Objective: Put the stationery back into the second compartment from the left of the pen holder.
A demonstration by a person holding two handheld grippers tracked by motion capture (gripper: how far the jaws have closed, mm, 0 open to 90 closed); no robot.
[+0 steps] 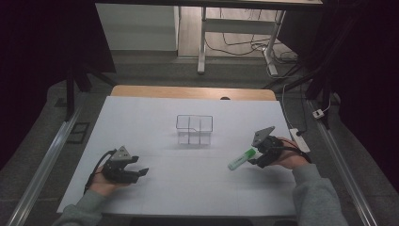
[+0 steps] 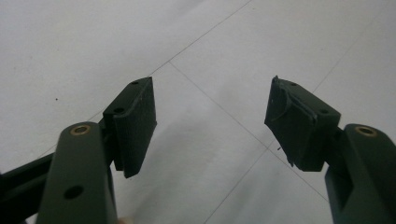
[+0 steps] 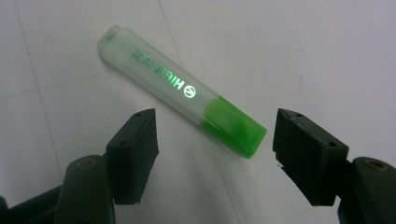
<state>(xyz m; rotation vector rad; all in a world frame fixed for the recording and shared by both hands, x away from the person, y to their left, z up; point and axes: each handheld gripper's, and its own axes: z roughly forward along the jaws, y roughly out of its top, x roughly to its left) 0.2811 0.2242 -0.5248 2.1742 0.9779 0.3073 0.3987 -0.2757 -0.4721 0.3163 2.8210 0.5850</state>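
A: Right gripper (image 3: pixel 215 140) first. State?

B: Jaws spread wide, nothing between the pads. In the right gripper view the green cap end of a highlighter (image 3: pixel 182 91) lies in the gap between the two jaws, touching neither. It rests flat on the white table cover (image 3: pixel 303 42).

A: Describe the highlighter.

B: Pale translucent barrel with green lettering along it, bright green cap. The cap points toward the gripper, the barrel runs away from it and to the left in that view.

A: And from the high view?

B: Right gripper (image 1: pixel 256 153) sits at the right side of the table, held in the person's right hand (image 1: pixel 291 157), grey sleeve behind it. The highlighter (image 1: pixel 241 159) lies just beside the jaw tips, angled, its pale end toward the table's middle.

A: Left gripper?

B: Left gripper (image 2: pixel 212 121) also spread apart, holding nothing. Its own view has bare white cover with thin seam lines crossing between the jaws. In the high view the left gripper (image 1: pixel 136 170) rests low at the table's left, in the left hand (image 1: pixel 103 181), well apart from the highlighter.

A: Further out?

B: A clear wire-framed divided organiser (image 1: pixel 194 129) stands near the table's centre, farther from the person than both grippers. I cannot tell whether its compartments hold anything. Beyond the cover, a strip of wooden table edge (image 1: pixel 193 92).
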